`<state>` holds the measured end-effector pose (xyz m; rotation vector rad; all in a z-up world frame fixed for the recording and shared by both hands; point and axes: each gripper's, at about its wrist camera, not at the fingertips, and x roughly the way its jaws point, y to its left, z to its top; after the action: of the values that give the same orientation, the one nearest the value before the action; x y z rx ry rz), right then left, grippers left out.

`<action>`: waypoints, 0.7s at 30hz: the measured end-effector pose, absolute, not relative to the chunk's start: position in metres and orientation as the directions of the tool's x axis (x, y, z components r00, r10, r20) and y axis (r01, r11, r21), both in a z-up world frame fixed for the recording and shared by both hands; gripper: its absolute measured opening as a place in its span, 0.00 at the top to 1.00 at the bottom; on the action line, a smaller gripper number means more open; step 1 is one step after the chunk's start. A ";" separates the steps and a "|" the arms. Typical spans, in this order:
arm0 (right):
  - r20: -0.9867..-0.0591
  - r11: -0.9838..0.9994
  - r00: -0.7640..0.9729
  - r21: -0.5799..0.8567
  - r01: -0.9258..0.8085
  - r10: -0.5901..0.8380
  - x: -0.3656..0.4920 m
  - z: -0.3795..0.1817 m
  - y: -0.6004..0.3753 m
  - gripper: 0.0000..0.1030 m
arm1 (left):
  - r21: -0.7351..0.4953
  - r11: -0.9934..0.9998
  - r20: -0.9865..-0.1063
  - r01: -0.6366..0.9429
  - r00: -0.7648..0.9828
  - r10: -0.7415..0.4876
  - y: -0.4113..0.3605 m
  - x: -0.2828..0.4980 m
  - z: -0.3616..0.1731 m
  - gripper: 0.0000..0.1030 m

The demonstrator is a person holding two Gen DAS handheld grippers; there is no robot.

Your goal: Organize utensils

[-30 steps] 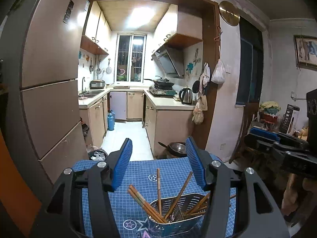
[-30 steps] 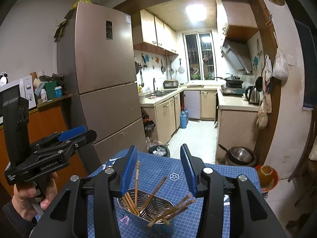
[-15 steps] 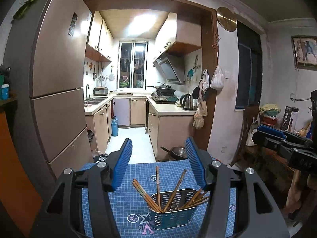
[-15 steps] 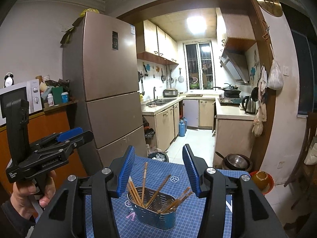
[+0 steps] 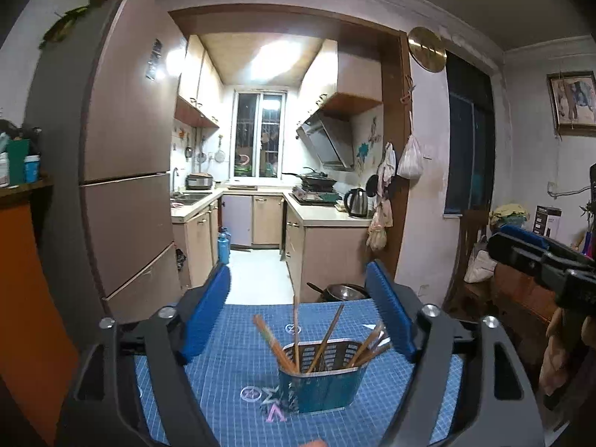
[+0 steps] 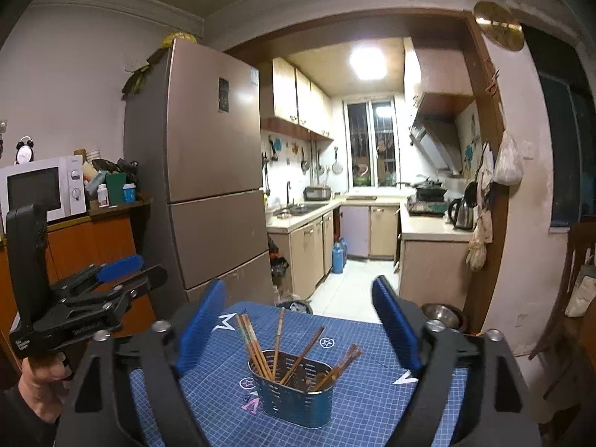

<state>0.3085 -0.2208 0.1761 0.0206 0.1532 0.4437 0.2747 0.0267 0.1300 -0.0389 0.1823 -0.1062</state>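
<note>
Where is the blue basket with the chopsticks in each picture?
Left wrist view: the basket stands low, just right of centre, on the blue mat.
Right wrist view: the basket stands low in the middle, on the same mat.
Shared landmark: the kettle on the kitchen counter, behind and to the right.

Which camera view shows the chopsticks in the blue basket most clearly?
The right wrist view: the chopsticks are sharp and stand apart above the blue basket. In the left wrist view they look blurred and overlap more.
</note>
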 end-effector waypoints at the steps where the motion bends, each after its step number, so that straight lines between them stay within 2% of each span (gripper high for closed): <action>1: -0.132 0.907 0.897 0.045 -0.419 0.422 0.300 0.174 -0.221 0.10 | -0.052 0.994 -0.166 0.095 0.981 -0.102 0.028 0.263 0.125 0.24; 3: -0.099 0.917 0.912 0.017 -0.399 0.398 0.275 0.165 -0.220 0.05 | -0.041 0.996 -0.150 0.075 0.985 -0.080 0.028 0.245 0.118 0.16; 6: -0.053 0.928 0.927 -0.001 -0.372 0.371 0.242 0.150 -0.222 0.05 | -0.018 0.999 -0.101 0.048 0.994 -0.050 0.027 0.213 0.107 0.06; 13: 0.015 0.951 0.951 -0.028 -0.308 0.308 0.169 0.092 -0.221 0.05 | -0.012 0.999 -0.031 0.036 0.999 -0.036 0.019 0.146 0.074 0.05; 17: 0.025 0.955 0.954 -0.010 -0.297 0.298 0.136 0.063 -0.219 0.05 | 0.018 1.000 -0.044 0.007 0.999 -0.006 0.011 0.125 0.048 0.05; 21: 0.034 0.953 0.953 -0.005 -0.302 0.302 0.110 0.041 -0.217 0.05 | 0.040 0.999 -0.093 0.003 0.996 0.000 0.004 0.109 0.022 0.05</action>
<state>0.1099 -0.2170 0.0410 0.0001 -0.0343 0.3066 0.1086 0.0037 0.0221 0.0400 0.0932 -0.0015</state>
